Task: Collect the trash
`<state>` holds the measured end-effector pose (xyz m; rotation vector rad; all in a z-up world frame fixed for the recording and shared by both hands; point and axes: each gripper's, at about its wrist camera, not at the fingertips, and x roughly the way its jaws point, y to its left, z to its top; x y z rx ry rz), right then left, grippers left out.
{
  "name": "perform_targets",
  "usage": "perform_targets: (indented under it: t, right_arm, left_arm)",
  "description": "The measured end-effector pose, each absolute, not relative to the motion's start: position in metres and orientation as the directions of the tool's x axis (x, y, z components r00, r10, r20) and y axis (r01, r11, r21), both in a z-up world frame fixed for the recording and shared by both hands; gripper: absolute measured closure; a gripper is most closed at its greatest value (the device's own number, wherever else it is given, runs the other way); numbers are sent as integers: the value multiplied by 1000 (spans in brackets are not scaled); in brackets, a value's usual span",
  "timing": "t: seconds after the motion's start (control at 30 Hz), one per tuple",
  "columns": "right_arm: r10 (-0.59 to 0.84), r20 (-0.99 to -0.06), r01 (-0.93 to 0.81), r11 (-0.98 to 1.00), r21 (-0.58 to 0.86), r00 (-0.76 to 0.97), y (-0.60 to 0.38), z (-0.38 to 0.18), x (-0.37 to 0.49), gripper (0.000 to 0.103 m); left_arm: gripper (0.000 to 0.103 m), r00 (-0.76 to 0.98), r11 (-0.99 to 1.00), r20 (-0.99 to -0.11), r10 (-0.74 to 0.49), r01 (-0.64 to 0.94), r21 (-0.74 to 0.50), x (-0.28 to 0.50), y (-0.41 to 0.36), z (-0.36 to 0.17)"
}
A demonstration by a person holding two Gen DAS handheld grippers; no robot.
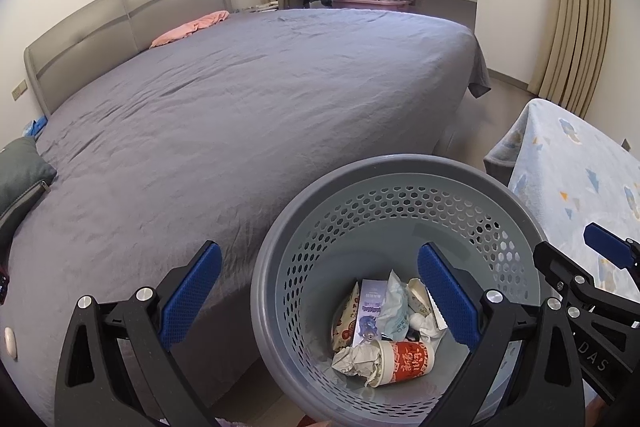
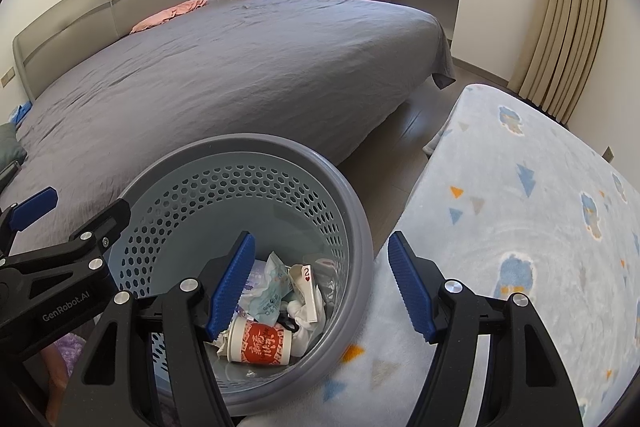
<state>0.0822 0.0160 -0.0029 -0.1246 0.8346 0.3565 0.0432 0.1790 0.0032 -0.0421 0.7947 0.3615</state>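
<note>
Grey perforated bin (image 1: 304,227) — crumpled wrappers, red cup (image 1: 404,357) inside.

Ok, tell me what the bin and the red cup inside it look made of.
The bin looks like moulded grey plastic with a matte finish: its wall is punched with even hexagonal holes under a smooth rolled rim. The red cup seems to be printed paper with a whitish rim, though coated paper or thin plastic can't be ruled out.

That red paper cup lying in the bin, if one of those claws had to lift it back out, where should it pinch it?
Probably across the red paper cup's middle, coming straight down through the bin's open top. The cup lies on its side on top of the other trash, so its round flank faces up. The bin walls block any sideways approach. Both claws are open and empty.
</note>
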Motion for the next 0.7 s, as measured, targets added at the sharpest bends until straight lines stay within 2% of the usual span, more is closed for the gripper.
perform_targets:
  t: [0.7]
  right_arm:
    - [260, -741, -360, 932, 27, 619, 18, -3, 81, 37]
  left_arm:
    - [6, 639, 939, -710, 298, -330, 97, 43, 180, 3]
